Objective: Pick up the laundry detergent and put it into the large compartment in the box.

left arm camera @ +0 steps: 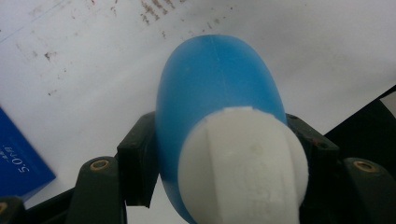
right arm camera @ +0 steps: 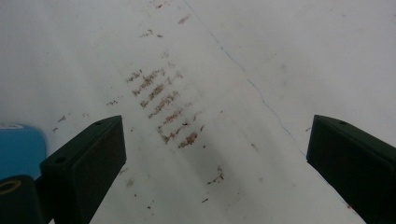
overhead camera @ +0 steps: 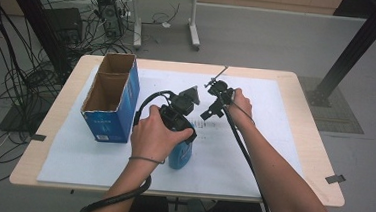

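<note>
Blue plastic, white cap: the bottle (left arm camera: 219,88) sits clamped in the left gripper (left arm camera: 219,154), jaws pressed tight against either side of it just below the cap (left arm camera: 243,163), as the left gripper view has it. From the high view, the left hand (overhead camera: 155,134) wraps the left gripper over the bottle (overhead camera: 180,155), which stands near the middle of the white sheet (overhead camera: 252,155), a little toward the front edge of the table (overhead camera: 314,140). The right gripper (overhead camera: 215,105) is off to the side, just beyond the bottle and toward the far edge, held in the right hand (overhead camera: 240,102). Its own view tells the story: both black jaws spread wide apart, nothing between them, hanging over bare sheet with a patch of brownish scuff marks (right arm camera: 166,109) beneath. A sliver of the blue bottle peeks in at that view's left edge. Over by the left edge of the sheet stands the blue cardboard box (overhead camera: 112,98), open at the top, two compartments, well apart from both grippers.
</note>
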### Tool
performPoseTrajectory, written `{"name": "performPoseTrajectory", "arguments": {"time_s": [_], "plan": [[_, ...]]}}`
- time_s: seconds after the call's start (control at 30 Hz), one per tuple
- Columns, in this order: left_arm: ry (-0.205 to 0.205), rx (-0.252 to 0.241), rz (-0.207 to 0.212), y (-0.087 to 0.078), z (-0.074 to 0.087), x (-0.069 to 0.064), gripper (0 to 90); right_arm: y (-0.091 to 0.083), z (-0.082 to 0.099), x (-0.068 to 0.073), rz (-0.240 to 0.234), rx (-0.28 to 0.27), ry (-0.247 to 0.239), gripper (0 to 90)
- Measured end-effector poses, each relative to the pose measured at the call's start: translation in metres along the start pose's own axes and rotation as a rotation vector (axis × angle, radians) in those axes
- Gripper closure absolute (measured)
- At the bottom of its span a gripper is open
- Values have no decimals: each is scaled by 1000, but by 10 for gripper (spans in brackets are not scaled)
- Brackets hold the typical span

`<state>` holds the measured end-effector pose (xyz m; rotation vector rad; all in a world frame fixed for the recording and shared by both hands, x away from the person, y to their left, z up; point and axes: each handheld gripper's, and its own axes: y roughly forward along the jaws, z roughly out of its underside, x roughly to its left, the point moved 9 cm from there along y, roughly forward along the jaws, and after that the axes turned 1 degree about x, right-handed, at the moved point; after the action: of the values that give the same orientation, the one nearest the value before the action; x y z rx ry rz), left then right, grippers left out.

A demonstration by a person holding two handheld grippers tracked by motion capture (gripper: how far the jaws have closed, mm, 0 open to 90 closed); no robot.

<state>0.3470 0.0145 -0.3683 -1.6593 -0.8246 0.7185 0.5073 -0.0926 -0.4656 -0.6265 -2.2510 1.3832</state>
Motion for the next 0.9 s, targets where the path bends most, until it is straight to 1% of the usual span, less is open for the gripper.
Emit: {"name": "performPoseTrajectory", "arguments": {"time_s": [0.23, 0.67, 0.9], "plan": [[2, 6, -3, 0, 0, 0, 370, 0, 0, 0, 0, 1, 0, 41], [2, 3, -3, 0, 0, 0, 369, -1, 0, -1, 2, 1, 0, 41], [10, 4, -11, 0, 0, -1, 370, 0, 1, -1, 3, 4, 4, 42]]}}
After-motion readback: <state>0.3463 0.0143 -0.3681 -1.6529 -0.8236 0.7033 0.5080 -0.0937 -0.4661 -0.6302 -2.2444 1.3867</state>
